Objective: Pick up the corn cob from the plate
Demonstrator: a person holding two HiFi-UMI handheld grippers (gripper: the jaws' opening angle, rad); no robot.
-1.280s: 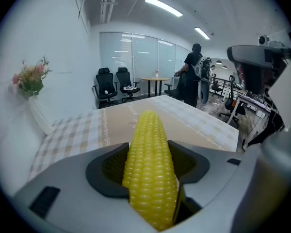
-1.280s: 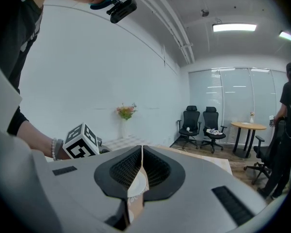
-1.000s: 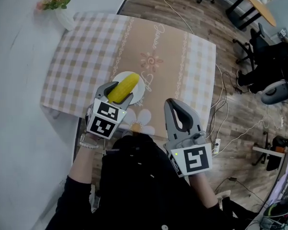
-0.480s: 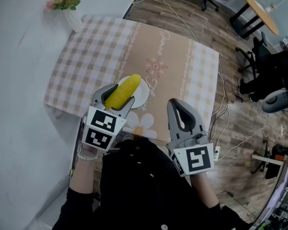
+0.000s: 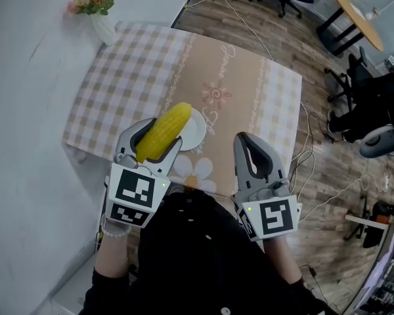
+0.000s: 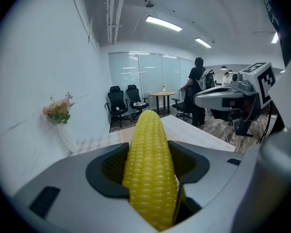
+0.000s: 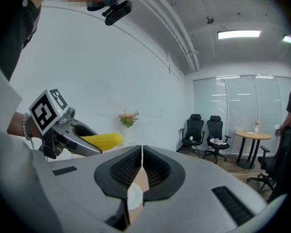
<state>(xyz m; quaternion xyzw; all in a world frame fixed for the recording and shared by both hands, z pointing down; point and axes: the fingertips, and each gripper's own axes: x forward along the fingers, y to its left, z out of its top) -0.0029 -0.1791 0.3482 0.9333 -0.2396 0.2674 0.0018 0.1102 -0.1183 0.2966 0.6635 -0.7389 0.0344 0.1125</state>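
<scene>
My left gripper point(image 5: 149, 144) is shut on a yellow corn cob point(image 5: 163, 131), which sticks out forward past the jaws and hangs above the table. In the left gripper view the corn cob point(image 6: 150, 166) fills the gap between the jaws, tip pointing away. The white plate point(image 5: 192, 130) lies on the checked tablecloth point(image 5: 118, 84), partly hidden by the cob. My right gripper point(image 5: 255, 157) is shut with nothing in it, held to the right over the table's near edge. From the right gripper view, the left gripper with the corn cob point(image 7: 103, 141) shows at the left.
A white vase of flowers point(image 5: 98, 12) stands at the table's far left corner against the wall. Office chairs point(image 5: 361, 90), a round table point(image 5: 354, 8) and cables point(image 5: 302, 143) on the wooden floor lie to the right.
The left gripper has lifted the corn cob up and back toward me, off the plate. The right gripper has stayed shut and nearly still.
</scene>
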